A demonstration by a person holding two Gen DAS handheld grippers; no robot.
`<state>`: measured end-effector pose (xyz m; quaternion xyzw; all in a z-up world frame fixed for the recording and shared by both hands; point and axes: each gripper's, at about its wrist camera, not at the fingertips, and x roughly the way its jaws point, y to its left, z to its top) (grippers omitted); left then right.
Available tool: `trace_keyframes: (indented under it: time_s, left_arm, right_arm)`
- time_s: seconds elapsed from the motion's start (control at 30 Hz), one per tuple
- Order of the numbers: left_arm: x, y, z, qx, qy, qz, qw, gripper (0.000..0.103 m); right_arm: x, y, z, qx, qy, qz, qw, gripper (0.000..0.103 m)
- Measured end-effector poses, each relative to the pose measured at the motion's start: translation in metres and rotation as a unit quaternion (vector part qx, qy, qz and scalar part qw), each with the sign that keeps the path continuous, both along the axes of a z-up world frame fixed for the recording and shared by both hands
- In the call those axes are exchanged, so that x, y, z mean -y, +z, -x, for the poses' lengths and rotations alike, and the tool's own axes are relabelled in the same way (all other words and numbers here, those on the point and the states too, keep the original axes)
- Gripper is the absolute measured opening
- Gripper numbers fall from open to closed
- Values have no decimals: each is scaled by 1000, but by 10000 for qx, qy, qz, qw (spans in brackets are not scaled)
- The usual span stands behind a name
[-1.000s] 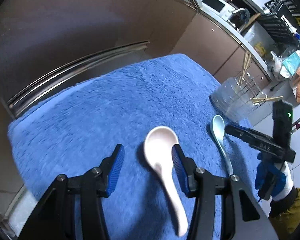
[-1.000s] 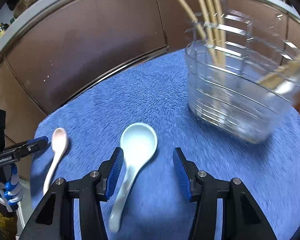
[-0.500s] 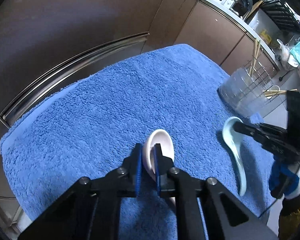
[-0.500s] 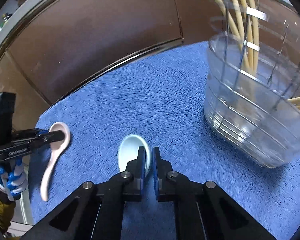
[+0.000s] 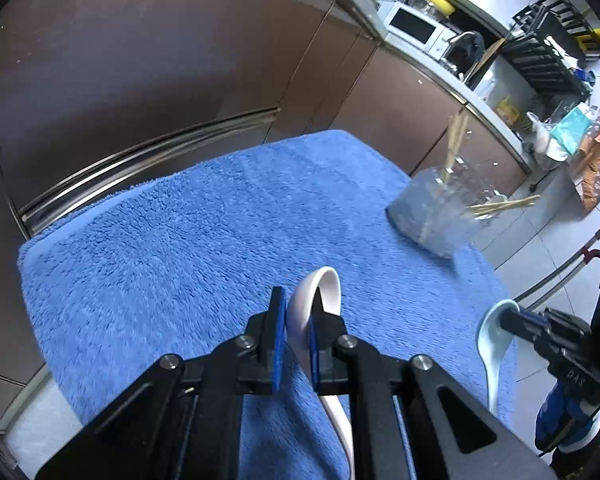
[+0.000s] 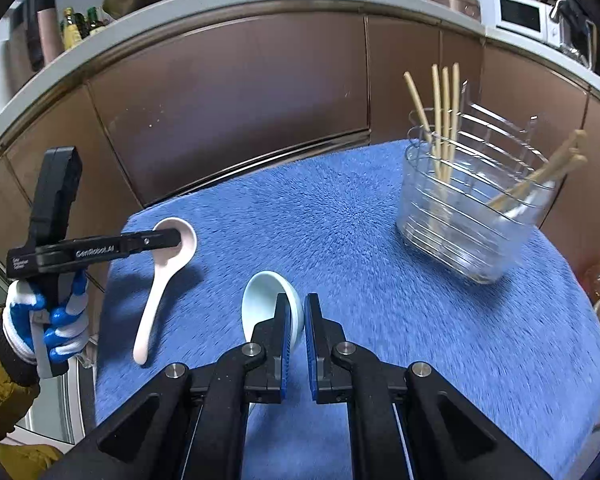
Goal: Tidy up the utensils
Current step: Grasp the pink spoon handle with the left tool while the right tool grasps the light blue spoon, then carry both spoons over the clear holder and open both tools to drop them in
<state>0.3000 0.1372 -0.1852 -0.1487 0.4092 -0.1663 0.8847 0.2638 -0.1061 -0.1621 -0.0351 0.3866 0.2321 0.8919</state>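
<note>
My left gripper (image 5: 298,312) is shut on the rim of a white ceramic spoon (image 5: 320,284) and holds it above the blue towel (image 5: 180,240); the spoon (image 6: 160,276) also hangs from that gripper (image 6: 172,238) in the right wrist view. My right gripper (image 6: 298,316) is shut on the rim of a pale blue ceramic spoon (image 6: 264,296), also lifted; it shows in the left wrist view (image 5: 494,344) at the right. A clear holder (image 6: 468,216) with chopsticks (image 6: 444,120) stands at the towel's far right.
Brown cabinet fronts (image 6: 240,100) with a metal rail run behind the towel. A counter above carries a microwave (image 5: 414,28), a kettle and bottles. The towel's front and side edges drop off to the floor (image 5: 560,240).
Both grippers closed on their spoons and lifted them off the towel. The holder now looks farther from the right gripper.
</note>
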Motion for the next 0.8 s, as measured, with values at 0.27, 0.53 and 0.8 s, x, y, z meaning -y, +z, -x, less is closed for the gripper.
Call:
trace_keyframes:
  time_s: [0.27, 0.53, 0.8]
  left_arm:
    - [4, 29, 37, 355, -62, 45, 9993, 9]
    - [12, 40, 64, 511, -184, 141, 9984, 9]
    - [30, 72, 101, 914, -290, 225, 9951, 9]
  right_arm:
    - [11, 20, 50, 269, -232, 215, 9991, 7]
    - [36, 34, 91, 450, -555, 250, 9971, 7]
    - [53, 54, 137, 756, -905, 269, 9927, 7]
